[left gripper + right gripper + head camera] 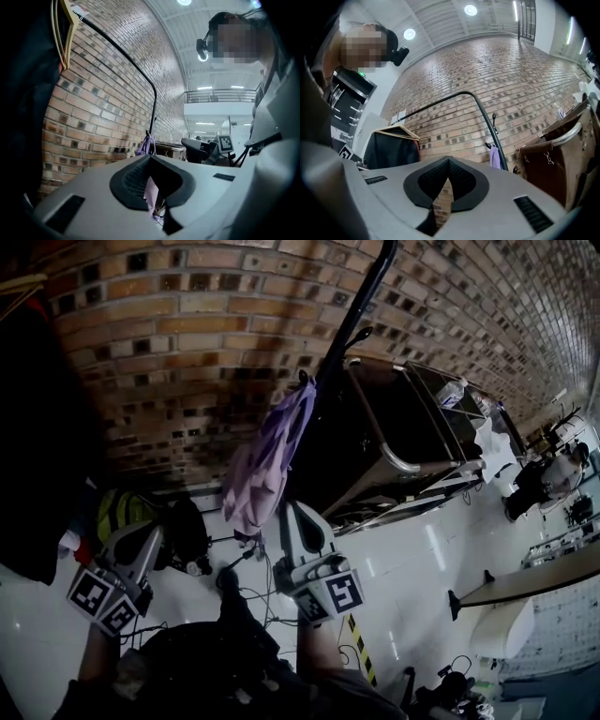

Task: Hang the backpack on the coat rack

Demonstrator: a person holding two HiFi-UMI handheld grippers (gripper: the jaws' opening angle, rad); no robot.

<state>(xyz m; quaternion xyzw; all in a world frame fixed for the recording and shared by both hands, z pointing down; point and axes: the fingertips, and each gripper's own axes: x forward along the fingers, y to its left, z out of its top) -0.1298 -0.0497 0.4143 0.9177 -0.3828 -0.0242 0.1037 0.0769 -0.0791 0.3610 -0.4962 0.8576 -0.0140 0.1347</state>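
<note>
Brick wall [187, 334] fills the background above a pale, glossy floor [412, 559]. At the centre of the head view a black coat rack [352, 324] rises toward the top edge. A lilac backpack [267, 460] hangs against its pole, its top loop caught on a hook just beside the pole and its body drooping freely below.

Low in the frame, the left gripper [150, 538] sits at the lower left, well apart from the bag. The right gripper [292, 519] sits at lower centre, under the bag's bottom edge. Both gripper views show the tongs clenched tip to tip with nothing between them, and the backpack small and distant beyond.

Judging from this, the hanging itself looks done. What seems left is only drawing both grippers clear.
</note>
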